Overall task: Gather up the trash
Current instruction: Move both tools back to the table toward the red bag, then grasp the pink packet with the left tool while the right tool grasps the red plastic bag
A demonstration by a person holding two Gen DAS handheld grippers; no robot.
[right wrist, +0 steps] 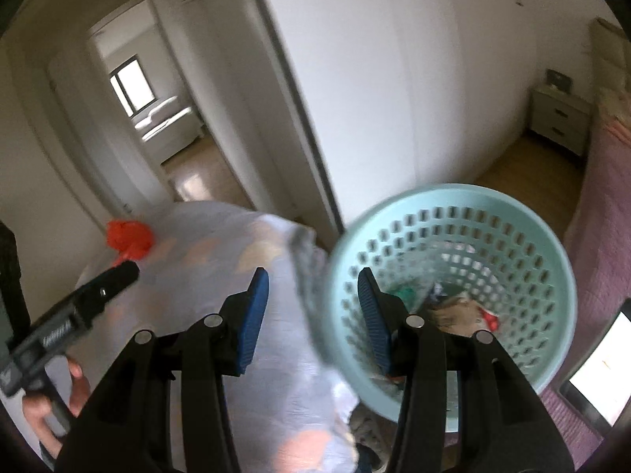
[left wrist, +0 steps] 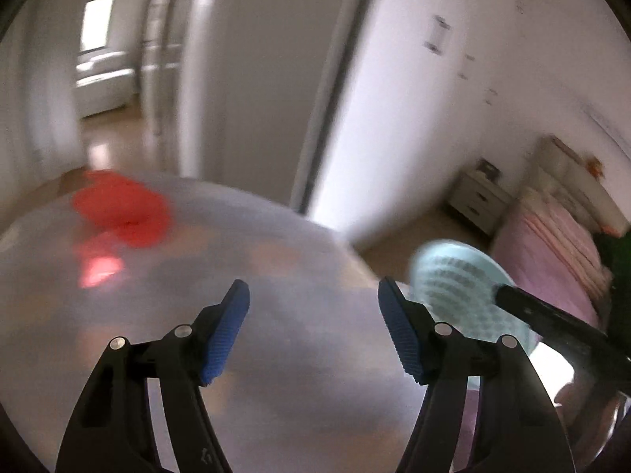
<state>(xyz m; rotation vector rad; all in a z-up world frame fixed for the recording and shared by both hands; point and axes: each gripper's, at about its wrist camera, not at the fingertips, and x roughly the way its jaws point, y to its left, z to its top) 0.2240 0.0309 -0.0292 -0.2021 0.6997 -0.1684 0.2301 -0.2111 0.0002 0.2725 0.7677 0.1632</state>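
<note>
A translucent white trash bag with a red drawstring fills the lower left wrist view. My left gripper is open above it, holding nothing. In the right wrist view, my right gripper has its jaws on either side of the rim of a mint green perforated waste basket. The basket is tilted and holds paper and wrapper scraps. The bag lies left of the basket, its red drawstring near the left gripper's tip. The basket also shows in the left wrist view.
A white wardrobe wall stands behind. A bed with a pink cover and a nightstand are on the right. An open doorway leads to another room on the left. A lit screen lies at the lower right.
</note>
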